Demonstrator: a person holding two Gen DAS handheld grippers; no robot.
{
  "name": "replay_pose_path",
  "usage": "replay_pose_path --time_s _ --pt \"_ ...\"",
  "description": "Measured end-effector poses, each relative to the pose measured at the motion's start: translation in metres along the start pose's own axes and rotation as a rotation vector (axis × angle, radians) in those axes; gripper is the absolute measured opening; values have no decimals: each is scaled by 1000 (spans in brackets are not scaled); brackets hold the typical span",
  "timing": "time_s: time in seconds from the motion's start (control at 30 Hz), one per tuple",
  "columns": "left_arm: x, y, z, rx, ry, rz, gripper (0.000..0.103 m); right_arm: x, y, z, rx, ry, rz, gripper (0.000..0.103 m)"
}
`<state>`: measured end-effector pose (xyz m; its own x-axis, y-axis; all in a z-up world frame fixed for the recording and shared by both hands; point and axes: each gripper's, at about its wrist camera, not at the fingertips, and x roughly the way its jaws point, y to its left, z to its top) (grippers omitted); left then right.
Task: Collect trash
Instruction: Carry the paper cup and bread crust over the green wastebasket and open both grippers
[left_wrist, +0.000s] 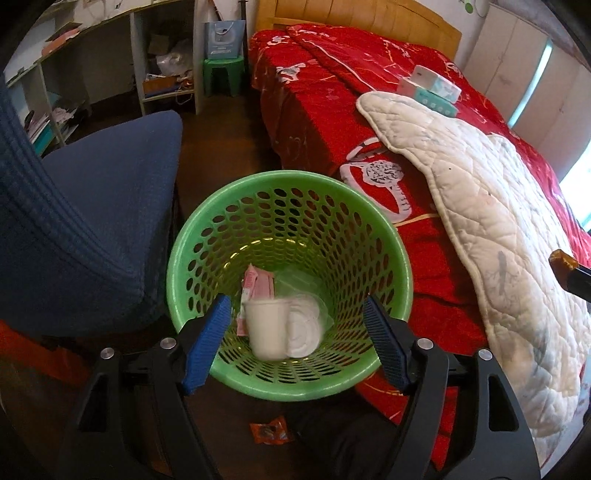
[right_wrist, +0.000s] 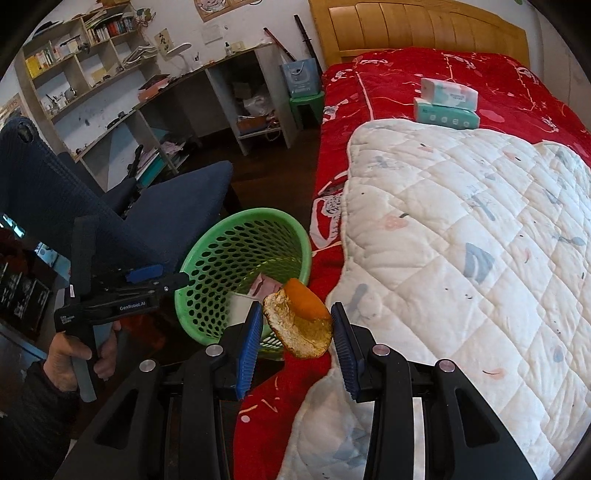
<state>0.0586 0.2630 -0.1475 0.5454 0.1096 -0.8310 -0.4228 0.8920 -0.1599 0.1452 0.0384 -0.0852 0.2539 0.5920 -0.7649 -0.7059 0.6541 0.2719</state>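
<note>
Over on the left stands a chair (left_wrist: 92, 206) in ribbed navy fabric, soft and rounded at the seat edge. Just beside it the green basket (left_wrist: 291, 177) sits on the dark floor, a stiff plastic tub pierced all round with oval holes. Down inside lie a white cup (left_wrist: 267, 328), a pink packet (left_wrist: 255, 286) and some white wadded paper. The left gripper (left_wrist: 295, 347) hangs above the basket's near rim with its ribbed blue fingers (left_wrist: 207, 350) spread wide and nothing between them. On the floor near the basket lies a crinkled orange wrapper (left_wrist: 269, 430), still to be picked up.

Further right, the right gripper (right_wrist: 297, 339) holds the orange peel (right_wrist: 297, 325) above the bed's edge, just short of the basket. Its fingers (right_wrist: 249, 343) press against the peel's two sides. The peel looks feather-light, curled like a shallow bowl, waxy on the orange skin and dry and pithy on the pale inside. I'd judge it limp and easily torn rather than fragile; a gentle pinch across its curled edges should do, since the waxy face could slip.

On the right the bed (right_wrist: 406, 74) wears a plush red cover, with a quilted white pad (right_wrist: 461, 229) draped over it, and two tissue packs (right_wrist: 447, 103) stacked beyond.
</note>
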Motion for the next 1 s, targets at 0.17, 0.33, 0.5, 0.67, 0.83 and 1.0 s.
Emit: replay_pose_path --time_s 0.17,0.33,0.5,0.67,0.83,1.0 --pt "-11 6 -5 -20 -16 -2 74 4 9 4 -15 0 14 37" --pt "-25 13 -11 -37 -42 3 75 15 22 11 -31 9 31 37" --pt "-41 22 -17 -60 -66 10 75 33 37 18 -47 24 45 37" --pt "-54 29 -21 -78 -83 19 77 50 52 24 -61 41 61 38" --pt "-64 35 -24 -96 -99 20 77 69 68 31 -75 58 70 39" --pt "-68 39 -27 -113 -105 17 78 87 80 38 -83 70 73 39"
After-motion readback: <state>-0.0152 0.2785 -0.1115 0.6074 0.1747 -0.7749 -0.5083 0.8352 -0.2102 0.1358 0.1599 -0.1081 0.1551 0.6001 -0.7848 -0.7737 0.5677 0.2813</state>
